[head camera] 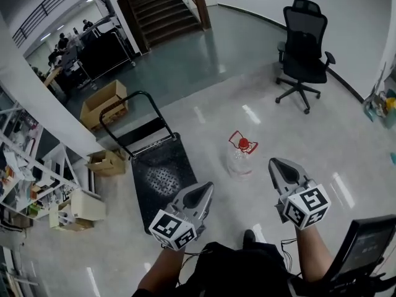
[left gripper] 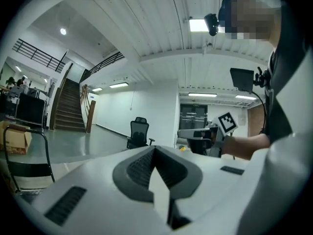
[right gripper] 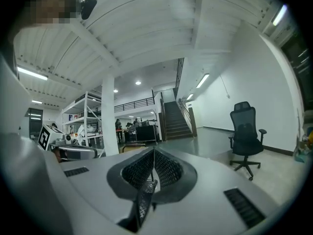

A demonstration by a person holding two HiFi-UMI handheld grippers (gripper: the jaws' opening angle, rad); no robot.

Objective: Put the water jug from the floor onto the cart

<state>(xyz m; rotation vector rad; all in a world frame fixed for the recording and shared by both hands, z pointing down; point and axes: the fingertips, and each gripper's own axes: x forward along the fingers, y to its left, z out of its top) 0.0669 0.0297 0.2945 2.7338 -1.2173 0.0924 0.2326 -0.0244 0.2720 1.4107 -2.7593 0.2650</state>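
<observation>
In the head view a clear water jug [head camera: 240,158] with a red cap and red handle stands on the pale floor, right of the black platform cart [head camera: 162,177] with its loop handle. Both grippers are held level above the floor, short of the jug. My left gripper [head camera: 205,189] is over the cart's near right corner, jaws shut and empty. My right gripper [head camera: 275,164] is to the jug's right, also shut on nothing. In the left gripper view its jaws [left gripper: 155,148] meet; the right gripper view shows its jaws [right gripper: 154,151] meeting too. Neither gripper view shows the jug.
A black office chair [head camera: 304,51] stands at the far right. Cardboard boxes [head camera: 104,104] lie beyond the cart, with shelving [head camera: 25,172] at left. Stairs [head camera: 162,8] rise at the back. A dark screen [head camera: 368,240] sits by my right arm.
</observation>
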